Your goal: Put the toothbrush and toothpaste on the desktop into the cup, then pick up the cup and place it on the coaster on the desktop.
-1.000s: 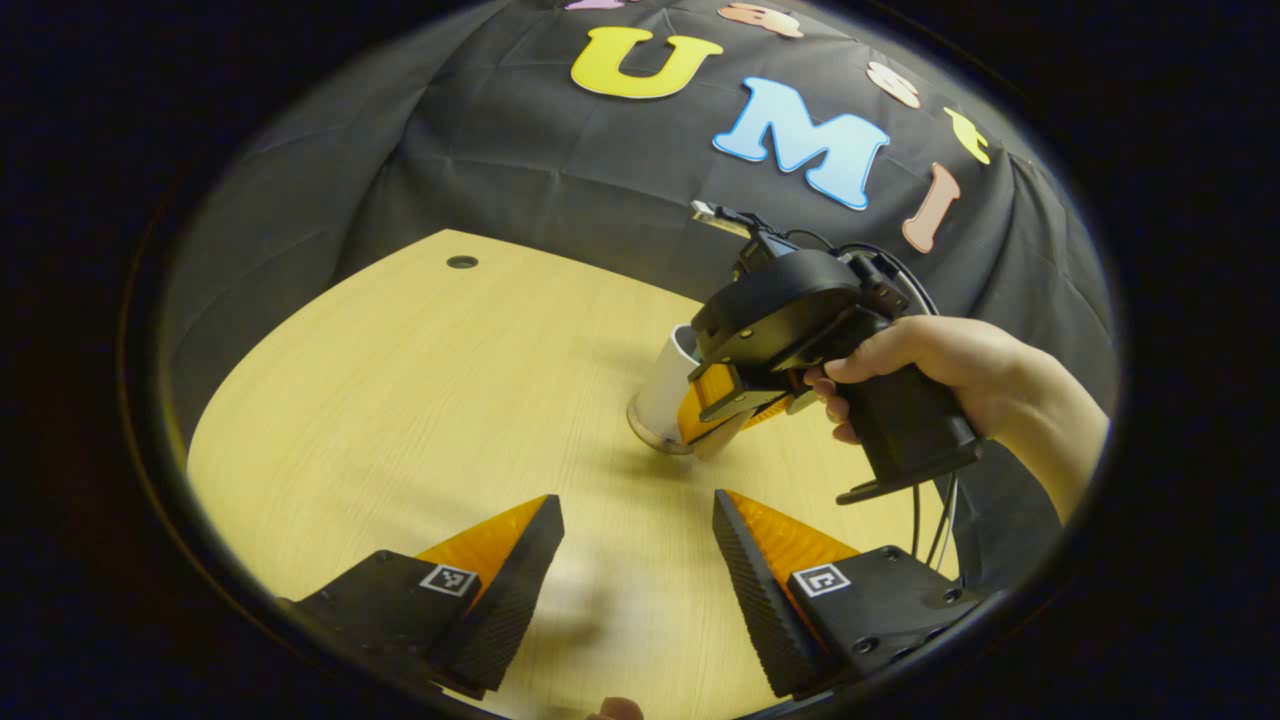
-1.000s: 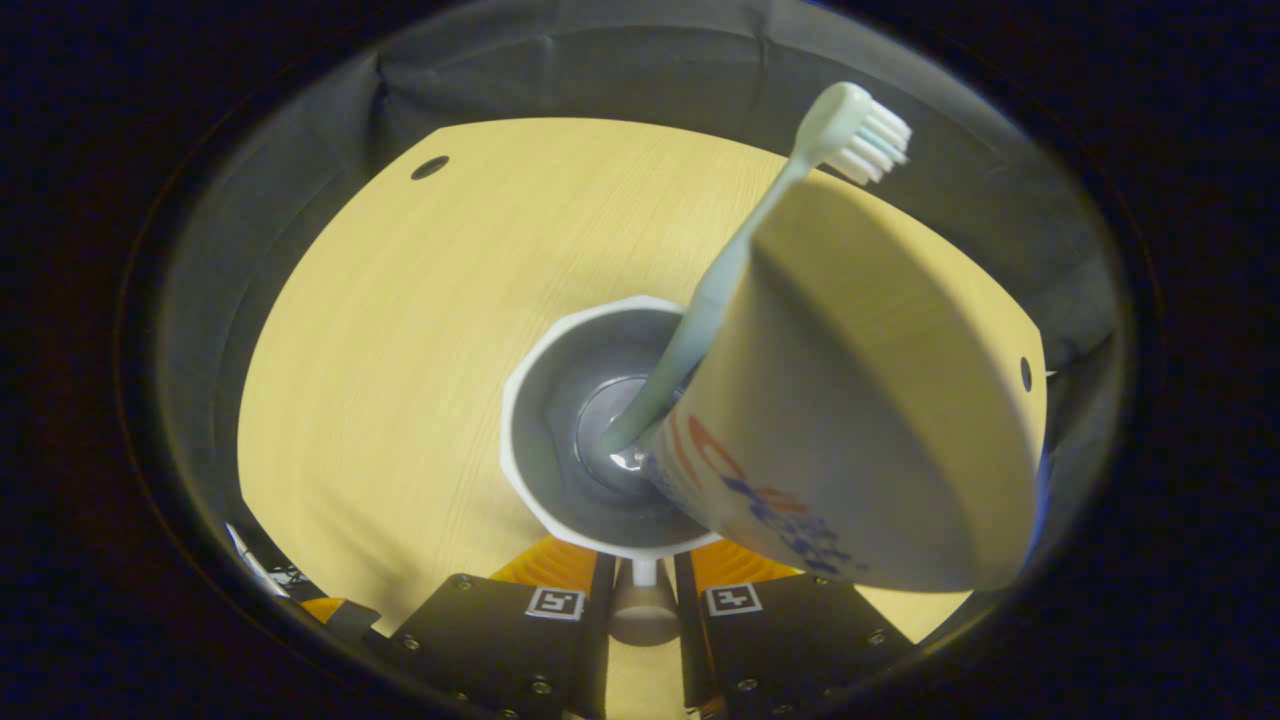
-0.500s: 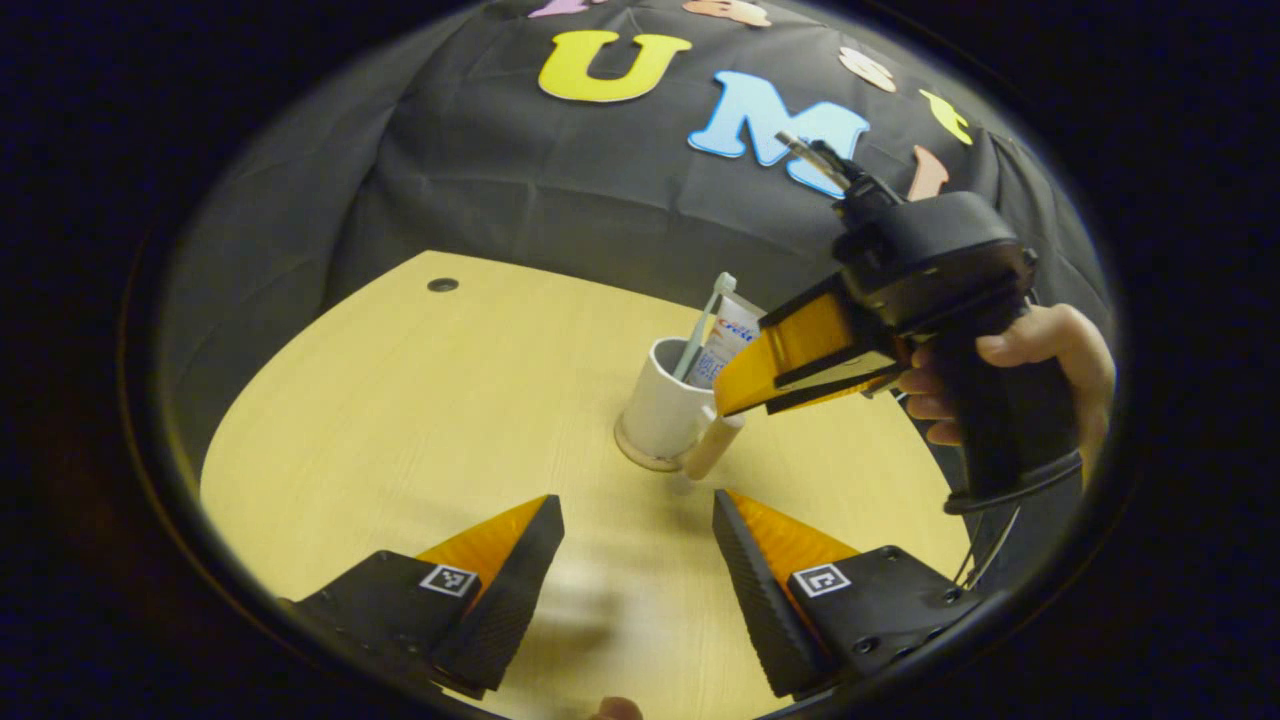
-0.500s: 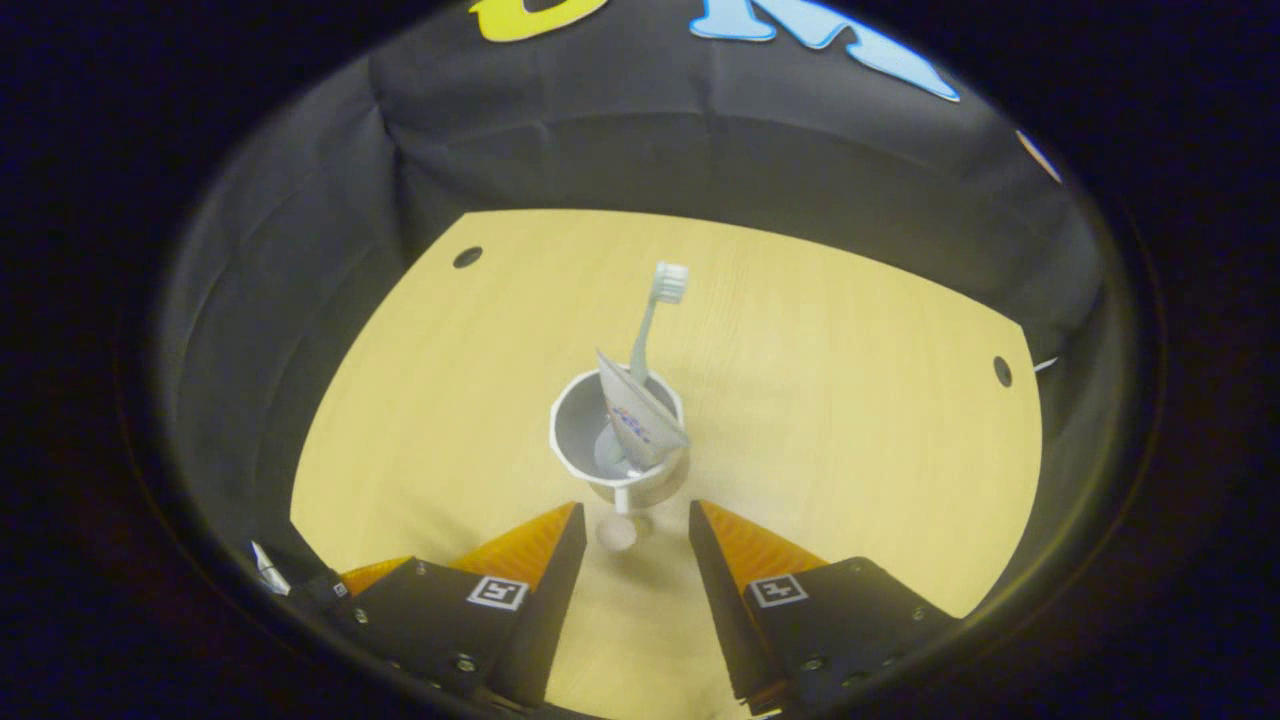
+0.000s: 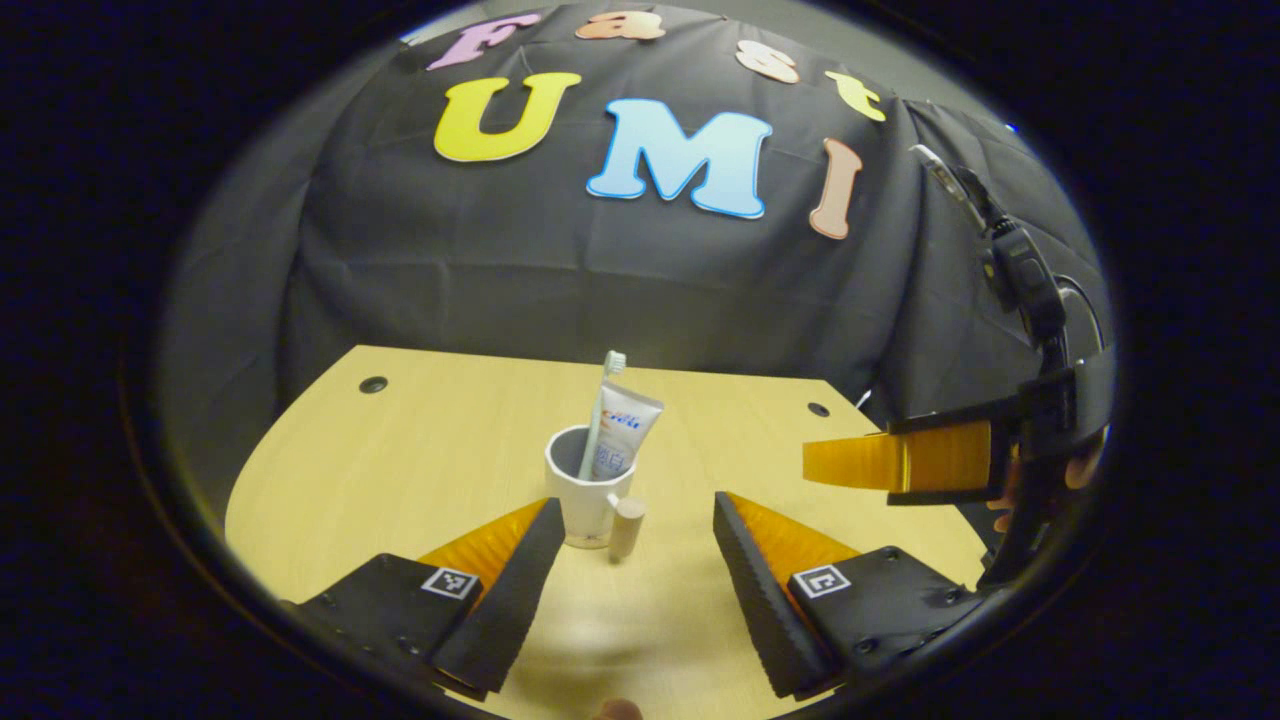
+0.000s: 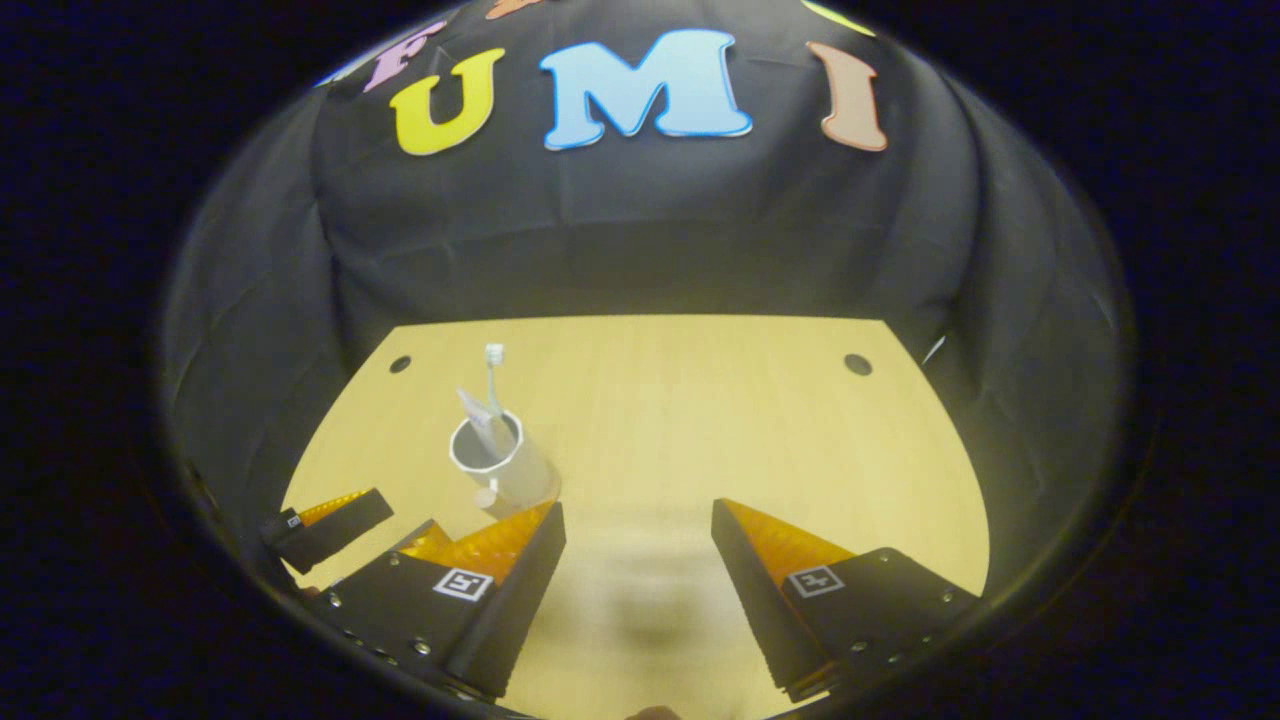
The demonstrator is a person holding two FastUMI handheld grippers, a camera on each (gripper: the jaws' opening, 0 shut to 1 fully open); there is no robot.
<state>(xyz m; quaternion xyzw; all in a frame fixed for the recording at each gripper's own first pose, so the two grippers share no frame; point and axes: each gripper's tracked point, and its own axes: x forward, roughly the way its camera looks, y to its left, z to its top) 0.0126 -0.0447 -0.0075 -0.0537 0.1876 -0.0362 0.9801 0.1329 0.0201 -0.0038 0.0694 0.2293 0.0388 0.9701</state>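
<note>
Your left gripper [image 5: 632, 560] has its fingers spread apart and empty, low over the surface [image 5: 420, 440]. Just ahead of them and slightly toward the left finger stands the cup [image 5: 578, 492], upright, its short handle [image 5: 627, 525] turned toward you and a little to the right. The toothbrush [image 5: 601, 405] and toothpaste [image 5: 620, 435] stand inside it, long axes near vertical, leaning on the far rim.

Your right gripper [image 6: 636, 560] likewise has its fingers released with nothing between them. From there the cup [image 6: 500, 465] lies ahead and off to the left, beyond the left finger, farther away than it is from the left gripper. In the left gripper view the right gripper [image 5: 870, 462] hangs at the right edge, well apart from the cup.

Judgement: loading appears complete. I cannot pick out a coaster; a pale disc seems to ring the cup's base in the left gripper view, so the cup may already rest on one. Should it need moving, the left fingers are nearer and almost in line with it.
</note>
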